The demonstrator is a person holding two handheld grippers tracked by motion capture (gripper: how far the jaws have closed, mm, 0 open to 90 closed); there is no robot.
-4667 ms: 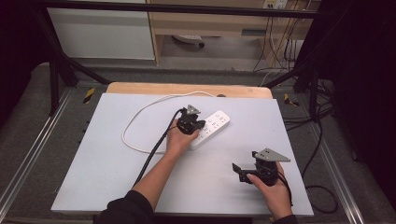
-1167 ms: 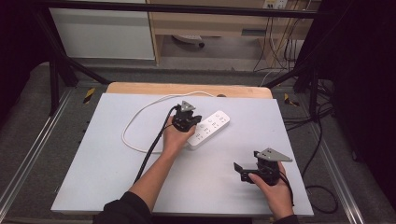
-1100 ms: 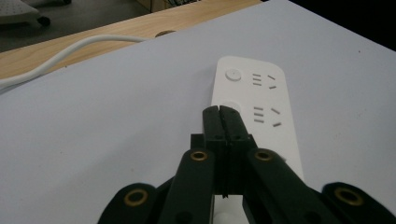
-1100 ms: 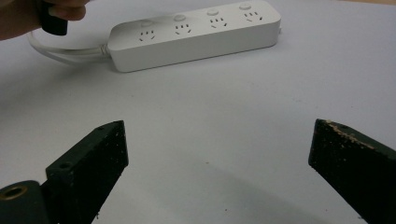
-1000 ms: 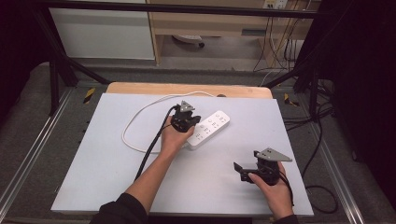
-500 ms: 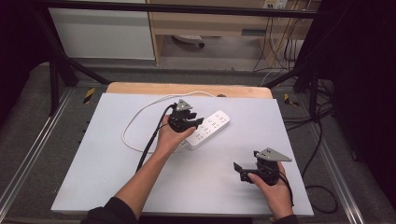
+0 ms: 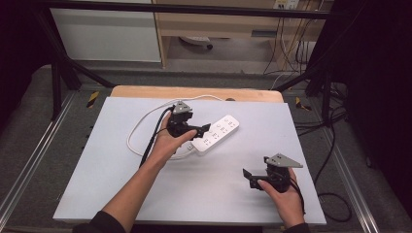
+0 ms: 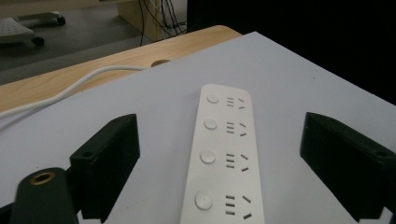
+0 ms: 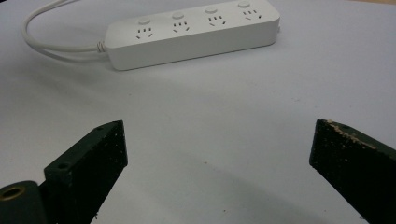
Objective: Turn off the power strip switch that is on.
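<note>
power strip (image 8: 223,158) between open left tool (image 8: 233,168)

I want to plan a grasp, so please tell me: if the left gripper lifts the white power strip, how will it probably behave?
The power strip looks like a rigid, smooth plastic bar, so it should stay stiff but may slip between the jaws. Its flat, low body probably will not roll or tip. The cord lies in a loose loop, so it is likely floppy and would drag behind. The left gripper is open above the strip.
</note>
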